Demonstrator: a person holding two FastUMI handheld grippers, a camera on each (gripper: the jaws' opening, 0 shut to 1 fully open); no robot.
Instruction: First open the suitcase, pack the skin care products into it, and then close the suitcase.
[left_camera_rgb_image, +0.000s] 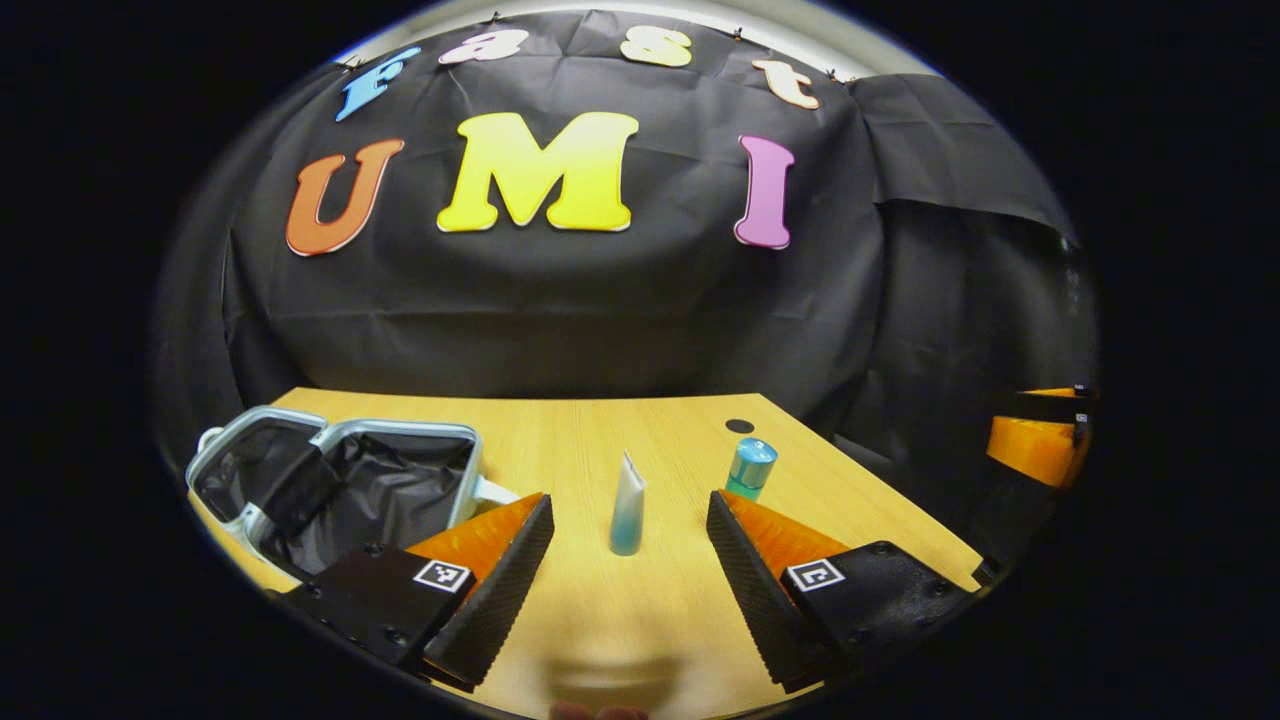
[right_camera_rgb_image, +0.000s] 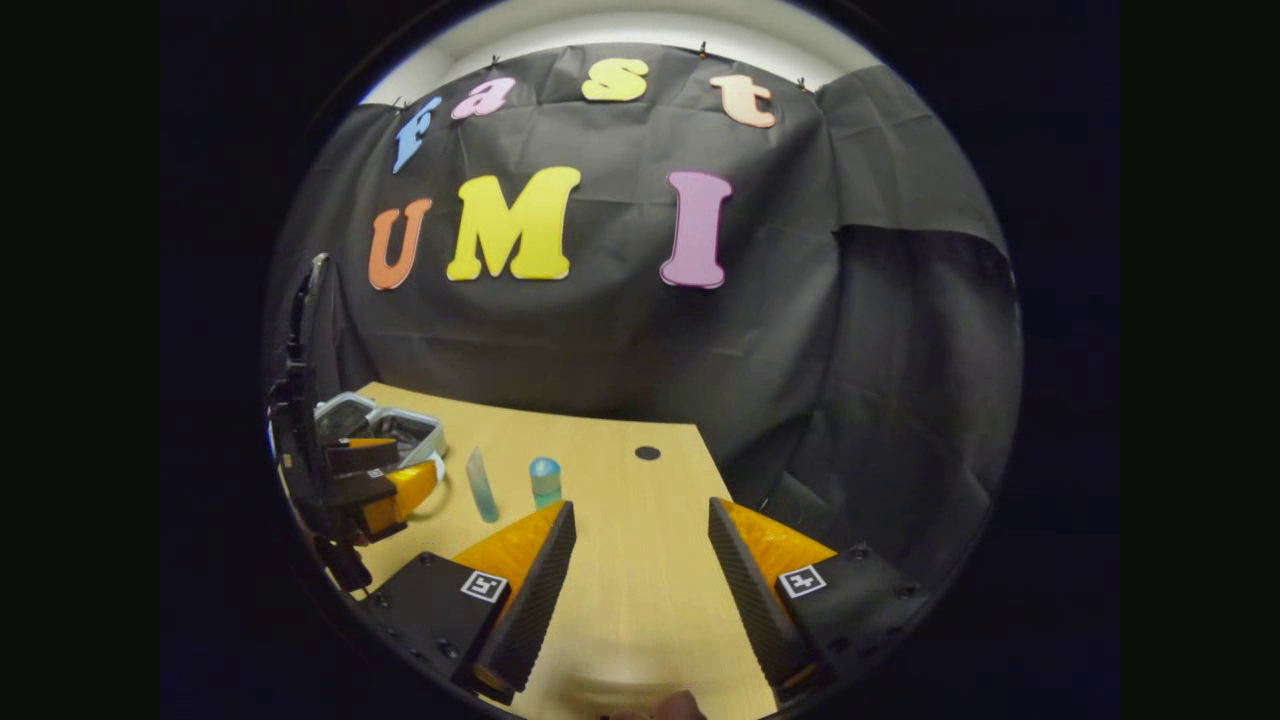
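Your left gripper (left_camera_rgb_image: 630, 560) frames the upright tube (left_camera_rgb_image: 628, 505) with fingers spread, suitcase (left_camera_rgb_image: 340, 480) lying open at left, capped bottle (left_camera_rgb_image: 750, 468) beyond; your right gripper (right_camera_rgb_image: 640, 570) hangs spread over the table (right_camera_rgb_image: 640, 600); a clipped tube could topple

A light wooden table (left_camera_rgb_image: 600, 620) with a small dark round hole (left_camera_rgb_image: 739, 426) carried three things — an open silver-framed suitcase with black lining (left_camera_rgb_image: 340, 480) lay at one side. Beside it stood a pale, blue-tinted squeeze tube (left_camera_rgb_image: 627, 515) and, just past it, a teal cylindrical bottle (left_camera_rgb_image: 750, 468) — both upright.
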